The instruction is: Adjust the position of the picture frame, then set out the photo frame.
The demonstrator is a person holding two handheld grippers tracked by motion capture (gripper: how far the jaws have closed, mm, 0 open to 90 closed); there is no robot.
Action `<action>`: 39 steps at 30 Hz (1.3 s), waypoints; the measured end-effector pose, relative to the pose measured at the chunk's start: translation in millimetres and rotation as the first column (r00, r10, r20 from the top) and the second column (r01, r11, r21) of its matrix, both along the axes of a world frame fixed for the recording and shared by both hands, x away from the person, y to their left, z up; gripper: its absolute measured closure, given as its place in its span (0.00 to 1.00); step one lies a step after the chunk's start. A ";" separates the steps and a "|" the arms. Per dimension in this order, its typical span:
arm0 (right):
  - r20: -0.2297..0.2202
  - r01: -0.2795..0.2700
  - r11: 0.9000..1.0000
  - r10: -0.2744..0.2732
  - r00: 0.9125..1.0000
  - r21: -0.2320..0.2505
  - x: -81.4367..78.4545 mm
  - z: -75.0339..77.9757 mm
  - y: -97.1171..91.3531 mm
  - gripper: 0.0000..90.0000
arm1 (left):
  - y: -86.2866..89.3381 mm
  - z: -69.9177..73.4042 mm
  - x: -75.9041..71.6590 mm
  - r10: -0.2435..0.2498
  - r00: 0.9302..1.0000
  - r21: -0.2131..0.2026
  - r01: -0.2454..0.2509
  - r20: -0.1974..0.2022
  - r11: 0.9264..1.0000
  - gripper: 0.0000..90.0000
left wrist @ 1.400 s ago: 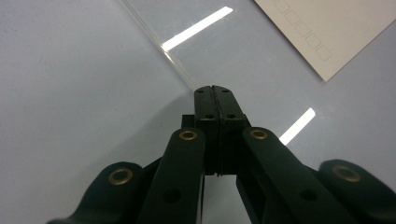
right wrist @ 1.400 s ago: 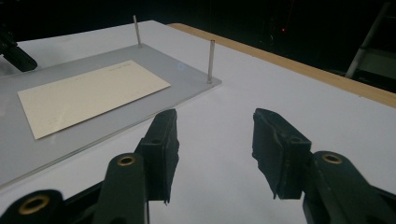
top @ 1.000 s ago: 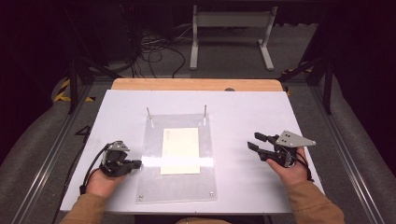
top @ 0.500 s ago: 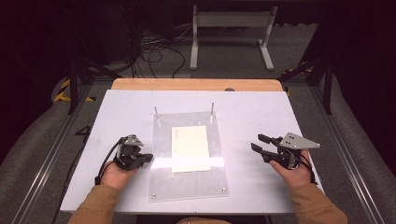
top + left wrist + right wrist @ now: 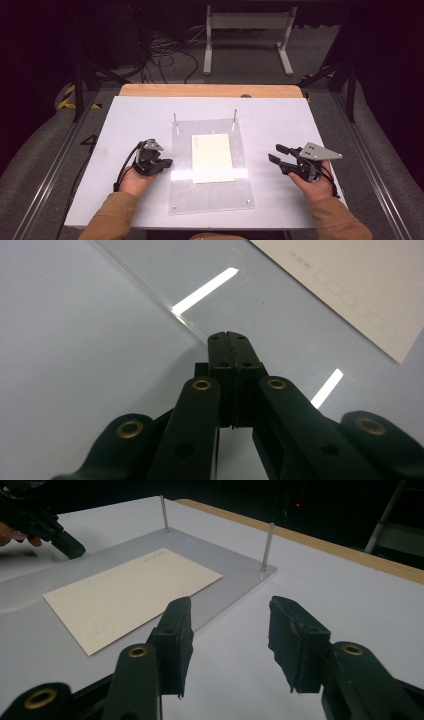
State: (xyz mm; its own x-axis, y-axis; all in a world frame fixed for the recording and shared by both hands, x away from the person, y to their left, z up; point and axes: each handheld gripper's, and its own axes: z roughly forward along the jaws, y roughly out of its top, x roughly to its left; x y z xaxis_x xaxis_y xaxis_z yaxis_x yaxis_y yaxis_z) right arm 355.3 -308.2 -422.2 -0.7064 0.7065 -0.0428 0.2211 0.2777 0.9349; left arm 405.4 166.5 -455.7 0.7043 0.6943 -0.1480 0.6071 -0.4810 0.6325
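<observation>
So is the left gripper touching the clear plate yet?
Touching, it seems: in the left gripper view the left gripper, jaws shut, has its tips on the edge of the clear plate, with no gap showing.

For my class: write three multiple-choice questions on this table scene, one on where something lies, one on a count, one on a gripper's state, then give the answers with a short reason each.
1. Where does the cream card lie?
A. on the clear plate
B. on the bare white table beside the plate
C. between the right gripper's jaws

2. How many metal pins stand upright at the plate's far edge?
A. one
B. two
C. four

3. How do the jaws of the left gripper stand?
A. wide apart
B. closed on the card
C. shut together with nothing between them

Answers:
1. A, the high view shows the card inside the plate's outline.
2. B, the right gripper view shows one pin at each far corner.
3. C, the left gripper view shows the two pads meeting at the plate's edge, the card lying apart.
</observation>
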 end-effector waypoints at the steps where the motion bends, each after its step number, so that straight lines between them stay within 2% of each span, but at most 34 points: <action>1: -0.003 -0.003 1.000 0.003 1.000 0.001 0.1 -0.1 0.5 0.58 | -2.7 -0.1 1.2 0.001 1.000 -0.004 -0.001 -0.003 1.000 1.00; 3: -0.008 -0.012 1.000 0.012 1.000 0.000 0.1 -0.1 1.4 0.60 | -8.0 0.3 4.1 -0.003 1.000 0.000 0.003 -0.001 1.000 1.00; 4: -0.012 -0.019 1.000 0.019 1.000 0.002 -0.2 -0.1 1.9 0.61 | -12.2 1.4 6.0 -0.011 1.000 0.018 0.011 0.006 1.000 1.00; 6: -0.032 -0.040 0.999 0.040 0.999 -0.006 -1.4 0.7 2.7 0.71 | -18.6 2.0 8.1 -0.007 1.000 0.029 0.006 0.012 1.000 1.00; 10: -0.049 -0.063 0.998 0.063 0.997 -0.009 -3.6 2.9 4.2 0.76 | -28.4 1.8 13.3 0.001 1.000 0.029 -0.002 0.027 1.000 1.00; 11: -0.050 -0.067 0.998 0.066 0.997 -0.011 -3.8 3.1 4.4 0.76 | -31.1 1.3 14.2 0.008 1.000 0.016 -0.009 0.018 1.000 1.00; 18: -0.076 -0.099 0.995 0.099 0.992 -0.004 -7.2 3.4 4.4 0.80 | -45.3 0.8 21.6 0.000 1.000 0.008 0.000 0.030 1.000 1.00; 20: -0.083 -0.117 0.993 0.116 0.990 -0.009 -9.6 4.2 5.1 0.81 | -45.0 1.1 23.4 -0.012 0.999 0.017 0.011 0.041 1.000 1.00; 23: -0.085 -0.141 0.990 0.139 0.987 -0.024 -14.3 6.8 7.5 0.82 | -42.3 0.9 24.3 -0.002 1.000 -0.022 0.002 0.015 1.000 0.99; 24: -0.087 -0.148 0.989 0.145 0.986 -0.027 -15.4 7.7 8.2 0.82 | -40.9 2.3 24.2 -0.008 1.000 -0.019 0.008 0.018 1.000 0.94; 25: -0.087 -0.153 0.988 0.150 0.985 -0.028 -16.2 8.2 8.7 0.82 | -39.8 5.3 21.2 -0.011 1.000 -0.038 0.012 0.015 0.999 0.89; 26: -0.092 -0.160 0.986 0.156 0.983 -0.036 -17.2 8.8 9.5 0.82 | -38.9 10.5 16.5 -0.032 0.999 -0.038 0.033 0.024 0.999 0.86; 29: -0.112 -0.183 0.981 0.174 0.978 -0.068 -19.1 8.6 10.7 0.83 | -38.6 23.3 -0.3 -0.097 0.994 -0.010 0.098 0.059 0.995 0.81; 32: -0.129 -0.202 0.976 0.191 0.973 -0.081 -22.4 8.7 10.7 0.85 | -35.2 35.5 -21.2 -0.160 0.984 -0.027 0.163 0.078 0.986 0.76; 33: -0.129 -0.202 0.976 0.191 0.973 -0.081 -22.4 8.7 10.7 0.85 | -35.2 35.5 -21.2 -0.160 0.984 -0.027 0.163 0.078 0.986 0.74; 35: -0.135 -0.219 0.972 0.207 0.969 -0.086 -25.5 10.1 10.3 0.86 | -31.9 38.9 -32.5 -0.193 0.979 -0.053 0.197 0.070 0.979 0.72; 39: -0.150 -0.249 0.962 0.232 0.961 -0.108 -31.3 12.4 10.4 0.87 | -27.8 42.0 -51.2 -0.244 0.967 -0.054 0.248 0.069 0.967 0.70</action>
